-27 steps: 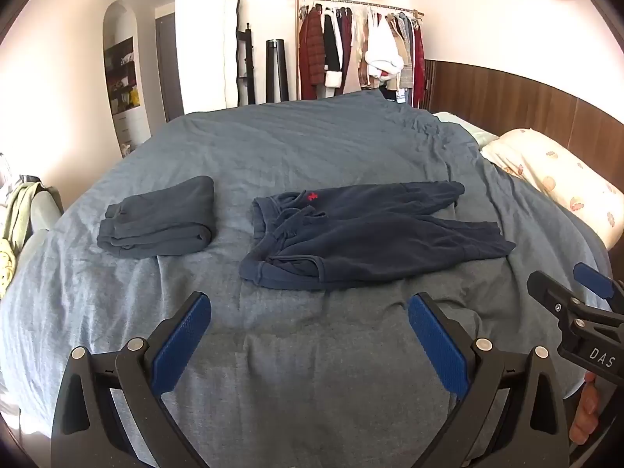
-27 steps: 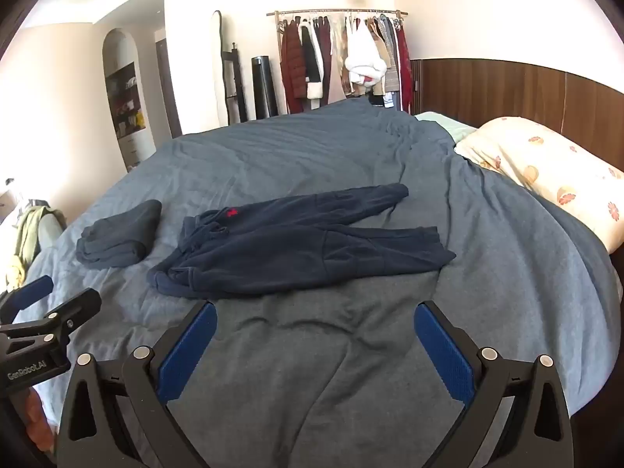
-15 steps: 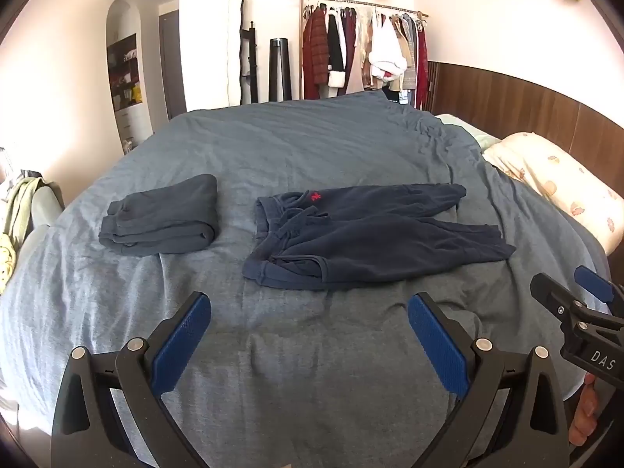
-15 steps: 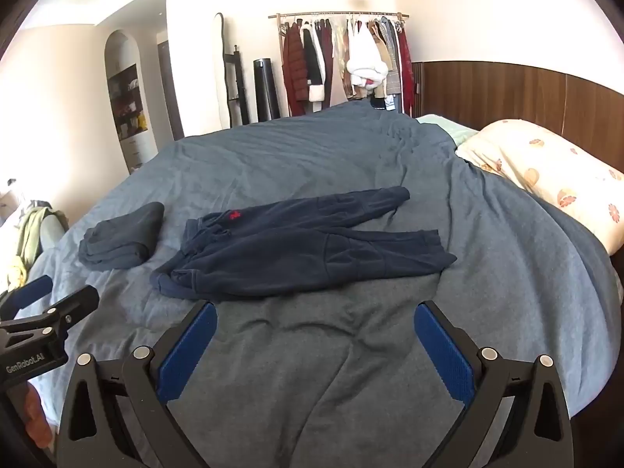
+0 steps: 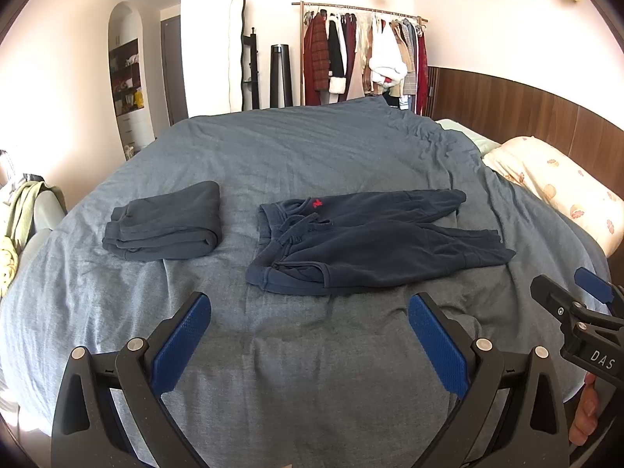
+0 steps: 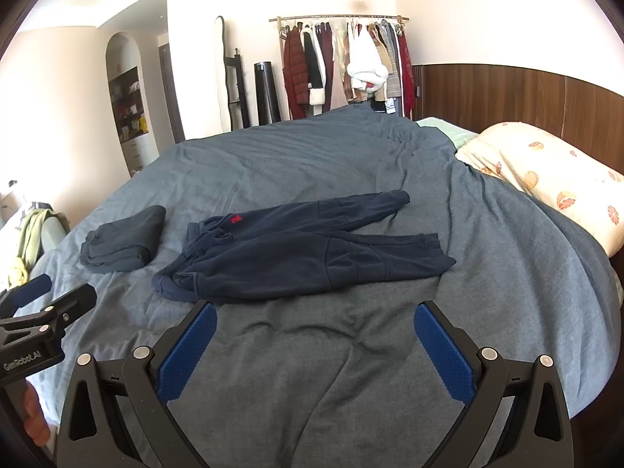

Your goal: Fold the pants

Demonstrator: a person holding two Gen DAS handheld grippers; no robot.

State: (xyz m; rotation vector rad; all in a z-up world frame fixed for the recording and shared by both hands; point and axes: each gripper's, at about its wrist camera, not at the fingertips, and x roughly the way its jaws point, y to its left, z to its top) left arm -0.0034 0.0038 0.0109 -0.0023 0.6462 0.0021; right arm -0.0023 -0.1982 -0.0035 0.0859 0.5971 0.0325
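Nothing on the bed has shifted since the earlier frames; both views only sit a touch lower on the scene, and both claws stay spread wide with nothing between the pads. Left gripper (image 5: 308,345) and right gripper (image 6: 314,345) hover over bare grey duvet (image 5: 312,163), short of the cloth. Navy pants (image 5: 370,241) lie unfolded mid-bed, waistband toward the left, both legs running right, red logo near the waist; in the right view (image 6: 304,249) their near hem is just beyond the left pad. Folded dark garment (image 5: 167,230) sits to their left, apart from them. No containers on the bed. Floral pillow (image 6: 553,179) cut off at the right edge. Clothes rack (image 5: 362,50) at the far wall, items too small to sort. Left view catches the right gripper's tip and some fingers (image 5: 585,417) at the lower right; right view shows the left gripper's tip at its lower left. Shelf niche (image 6: 128,105) contents unreadable.
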